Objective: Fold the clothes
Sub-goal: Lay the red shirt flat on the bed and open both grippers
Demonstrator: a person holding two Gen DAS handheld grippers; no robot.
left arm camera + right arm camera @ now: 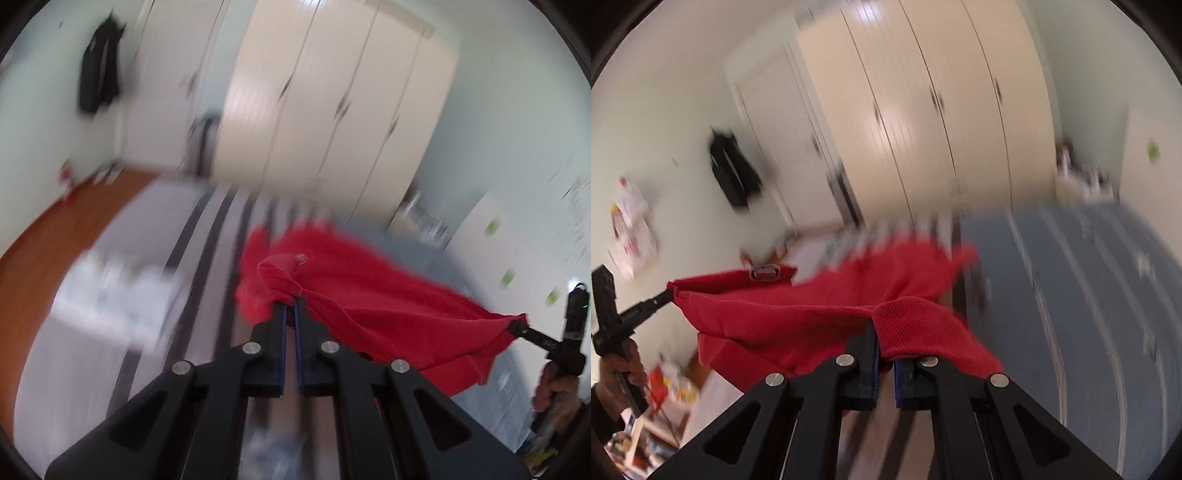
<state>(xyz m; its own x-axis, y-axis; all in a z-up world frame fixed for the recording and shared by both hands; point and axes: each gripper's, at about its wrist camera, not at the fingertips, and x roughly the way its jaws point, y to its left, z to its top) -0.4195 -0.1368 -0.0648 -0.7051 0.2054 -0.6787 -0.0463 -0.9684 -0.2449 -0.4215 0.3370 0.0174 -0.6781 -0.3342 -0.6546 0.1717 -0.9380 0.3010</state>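
A red knit garment (369, 295) hangs stretched in the air between both grippers, above a bed. My left gripper (291, 301) is shut on one corner of the garment, its fingers pinching a bunched fold. In the left wrist view the right gripper (517, 326) grips the far corner at the right, held by a hand (554, 391). My right gripper (884, 334) is shut on the red garment (812, 314), which drapes over its right finger. The left gripper (666, 293) holds the other corner at the far left of that view. Both views are motion-blurred.
A bed with a blue patterned cover (1071, 295) and grey-striped bedding (207, 258) lies below. Cream wardrobe doors (325, 92) stand behind. A dark garment (98, 77) hangs on the wall. An orange-brown floor (55, 229) lies left of the bed. Cluttered shelves (657, 406) sit low left.
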